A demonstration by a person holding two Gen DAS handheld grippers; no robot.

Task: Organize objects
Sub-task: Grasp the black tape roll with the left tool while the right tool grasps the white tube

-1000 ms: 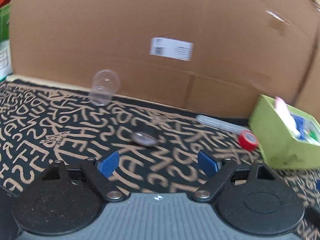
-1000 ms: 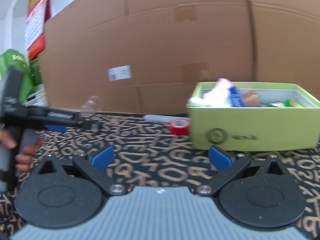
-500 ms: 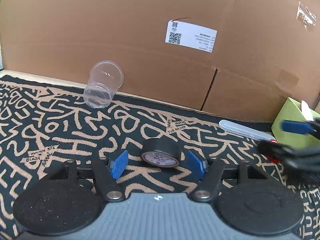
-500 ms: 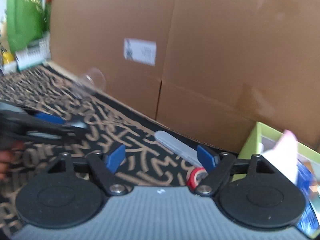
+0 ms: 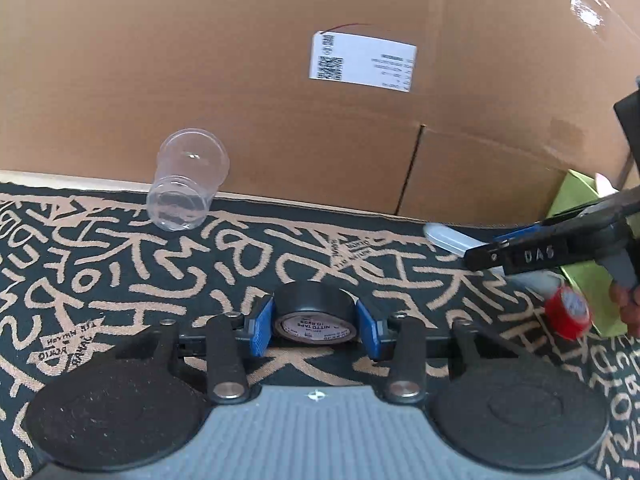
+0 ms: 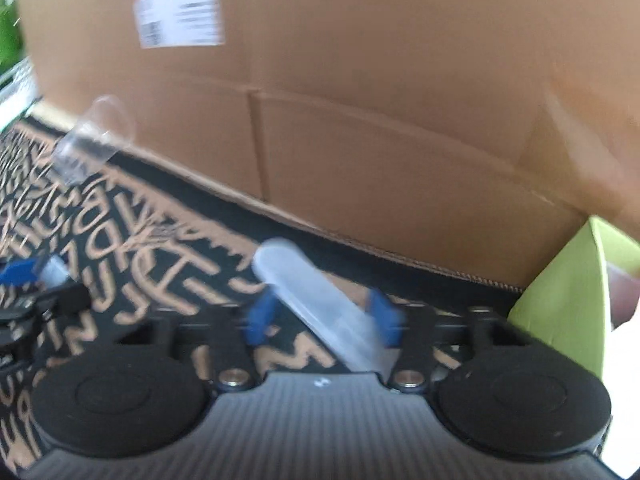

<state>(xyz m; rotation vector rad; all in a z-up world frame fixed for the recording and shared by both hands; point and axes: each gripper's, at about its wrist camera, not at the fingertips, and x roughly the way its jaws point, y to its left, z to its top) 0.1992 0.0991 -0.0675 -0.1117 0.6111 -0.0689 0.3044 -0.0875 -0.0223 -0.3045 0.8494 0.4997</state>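
A black mat (image 5: 120, 280) with tan lettering lies before a cardboard wall (image 5: 240, 80). The left gripper (image 5: 316, 326) is closing, its blue pads touching a black tape roll (image 5: 316, 308). The right gripper (image 6: 322, 316) is closing around a clear plastic tube (image 6: 316, 296); contact is blurred. A clear cup (image 5: 186, 180) lies far left, red tape (image 5: 568, 312) and a green box (image 6: 564, 300) right.
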